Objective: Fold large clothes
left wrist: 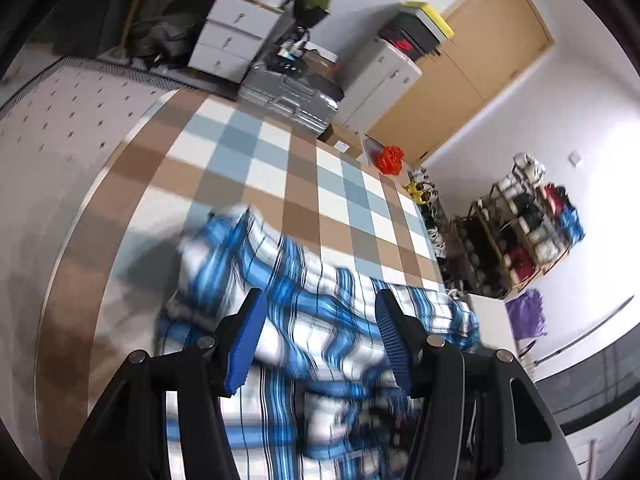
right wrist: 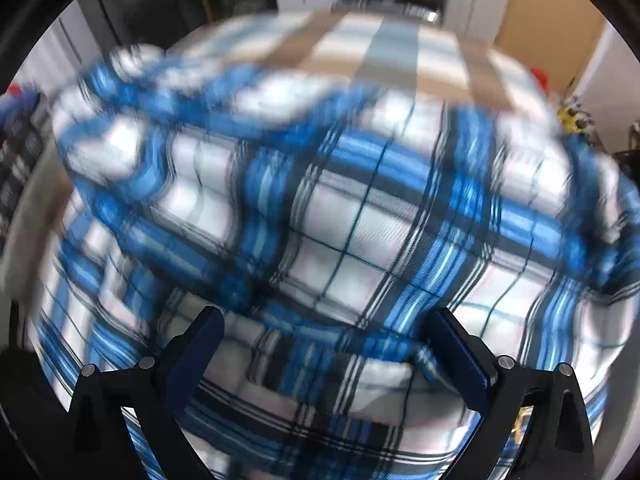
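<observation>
plaid shirt (right wrist: 340,216): motion-smeared across the right wrist view, its outline and folds unreadable; cut off by the lower edge in both views
shirt collar, sleeves, buttons: cannot be told apart in the blur
checked bed cover (left wrist: 280,168): near part hidden under the shirt
right gripper (right wrist: 324,356): fingers wide apart over the cloth; whether the pads touch it cannot be told
left gripper (left wrist: 320,340): finger bases cut off by the lower edge
shelf rack (left wrist: 524,224): contents too small to name
drawer units (left wrist: 232,36): top edge cropped by the lens rim
</observation>
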A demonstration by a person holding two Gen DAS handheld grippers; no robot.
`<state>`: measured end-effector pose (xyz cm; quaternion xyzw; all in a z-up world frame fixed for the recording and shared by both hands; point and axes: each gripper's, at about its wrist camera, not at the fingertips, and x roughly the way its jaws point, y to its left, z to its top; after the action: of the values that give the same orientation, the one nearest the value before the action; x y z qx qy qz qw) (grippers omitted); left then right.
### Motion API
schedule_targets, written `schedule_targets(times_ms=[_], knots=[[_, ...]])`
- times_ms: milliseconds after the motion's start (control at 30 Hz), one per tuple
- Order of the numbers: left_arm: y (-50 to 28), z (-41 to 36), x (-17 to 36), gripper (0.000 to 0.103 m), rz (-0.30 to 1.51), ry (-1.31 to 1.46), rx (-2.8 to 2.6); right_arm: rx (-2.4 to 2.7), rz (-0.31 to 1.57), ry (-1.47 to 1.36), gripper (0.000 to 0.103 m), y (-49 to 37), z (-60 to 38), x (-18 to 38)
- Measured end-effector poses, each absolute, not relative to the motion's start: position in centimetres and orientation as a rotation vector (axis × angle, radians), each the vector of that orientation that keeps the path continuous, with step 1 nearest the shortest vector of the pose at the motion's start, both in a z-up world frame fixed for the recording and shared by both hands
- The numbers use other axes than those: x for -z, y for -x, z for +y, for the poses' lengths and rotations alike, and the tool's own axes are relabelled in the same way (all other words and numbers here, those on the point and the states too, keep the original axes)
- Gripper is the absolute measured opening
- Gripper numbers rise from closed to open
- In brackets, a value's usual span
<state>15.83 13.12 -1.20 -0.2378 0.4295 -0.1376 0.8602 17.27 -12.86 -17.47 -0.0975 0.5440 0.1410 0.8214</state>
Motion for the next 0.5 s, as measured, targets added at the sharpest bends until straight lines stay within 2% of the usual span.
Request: schedule_targets(times_ms=[67,133,267,400,500], knots=[[-16.9,12.7,2.4,0.051,0.935,0.449,0.289,-0.312,1.124,0.284,0.103,-15.8,-12.8,17.9],[-17.7,12.7,3.8,0.051,0.974,0.426,0.284,-0.327,1.154,0.245,0.103,-15.4,-13.5,17.9],[-18.0,15.3,9.0,0.051,1.063,0.572,0.214,-0.354,1.200,0.297,0.103,-15.0,-14.3,16.4],[-16.5,17.8,13.0,0.050,1.070,0.716,0.206,-0.332,1.089,0.228,0.103,-16.2,-16.7,11.8],[-15.6,17.6,12.5,0.050,1.059,0.692,0.208,-0.240,1.024,0.169,0.103,-19.2,-19.6,9.9]])
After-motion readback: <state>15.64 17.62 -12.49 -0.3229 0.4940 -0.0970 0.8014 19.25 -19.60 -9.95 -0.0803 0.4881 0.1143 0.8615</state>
